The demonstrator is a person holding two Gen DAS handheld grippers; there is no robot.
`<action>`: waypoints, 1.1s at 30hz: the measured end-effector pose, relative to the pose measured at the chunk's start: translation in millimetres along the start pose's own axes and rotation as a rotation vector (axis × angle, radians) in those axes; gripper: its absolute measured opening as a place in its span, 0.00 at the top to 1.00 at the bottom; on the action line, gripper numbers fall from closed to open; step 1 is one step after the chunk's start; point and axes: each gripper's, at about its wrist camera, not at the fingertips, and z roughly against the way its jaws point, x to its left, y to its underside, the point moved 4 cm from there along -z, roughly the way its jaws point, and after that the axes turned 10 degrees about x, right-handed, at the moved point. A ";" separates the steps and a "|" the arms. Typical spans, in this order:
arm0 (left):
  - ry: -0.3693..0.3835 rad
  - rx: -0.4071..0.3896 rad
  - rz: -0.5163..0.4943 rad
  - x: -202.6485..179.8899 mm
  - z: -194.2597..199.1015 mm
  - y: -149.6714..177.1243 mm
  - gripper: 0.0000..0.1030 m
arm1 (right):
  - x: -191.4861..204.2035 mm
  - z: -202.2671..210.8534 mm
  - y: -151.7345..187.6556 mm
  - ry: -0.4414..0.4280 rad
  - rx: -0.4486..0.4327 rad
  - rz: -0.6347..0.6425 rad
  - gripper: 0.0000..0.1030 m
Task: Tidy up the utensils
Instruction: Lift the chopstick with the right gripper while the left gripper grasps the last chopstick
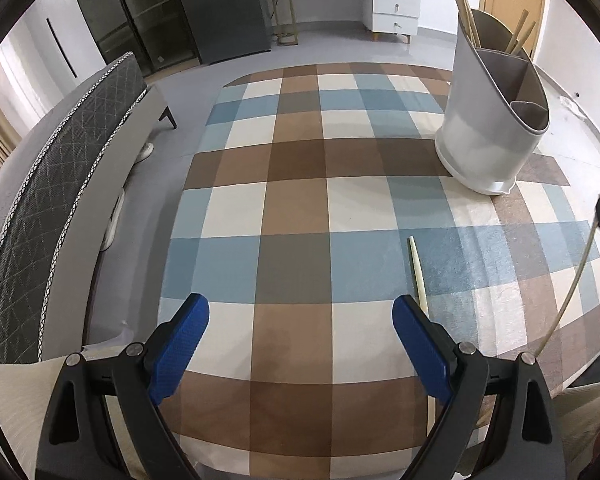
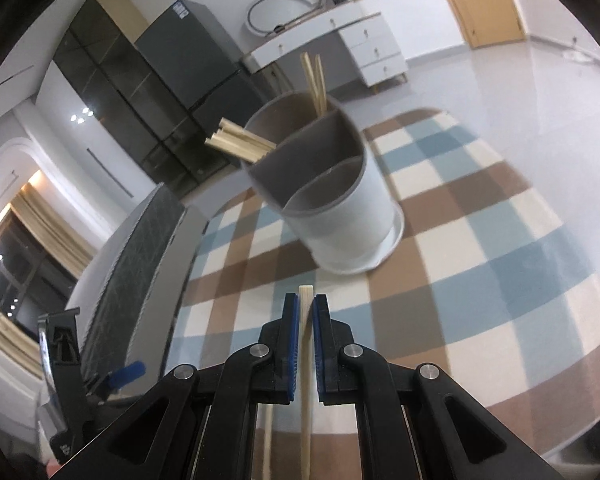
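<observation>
A white utensil holder [image 1: 488,120] with grey compartments stands at the table's far right, several wooden chopsticks [image 1: 466,16] sticking out of its back compartment. It also shows in the right wrist view [image 2: 340,200], with chopsticks [image 2: 240,142] leaning out. My right gripper [image 2: 305,308] is shut on a single wooden chopstick [image 2: 305,360], held above the table in front of the holder. My left gripper [image 1: 300,320] is open and empty low over the checked tablecloth [image 1: 292,208]. A pale chopstick [image 1: 417,268] lies on the cloth beside my left gripper's right finger [image 1: 420,344].
A grey patterned bench [image 1: 60,184] runs along the table's left side. A dark fridge [image 1: 220,12] and white drawers [image 1: 394,0] stand across the room. The left gripper [image 2: 72,376] shows at the lower left of the right wrist view.
</observation>
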 end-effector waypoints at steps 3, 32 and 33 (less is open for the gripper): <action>-0.004 0.022 -0.005 -6.3 -2.4 -1.0 0.12 | 1.4 4.7 -3.0 -0.028 -0.024 -0.010 0.94; 0.123 0.319 0.001 -69.9 -65.1 -34.1 0.53 | -20.1 10.9 -16.8 -0.056 -0.045 -0.117 0.94; 0.124 0.327 0.009 -70.4 -65.1 -34.7 0.55 | -20.4 10.5 -16.6 -0.055 -0.043 -0.117 0.94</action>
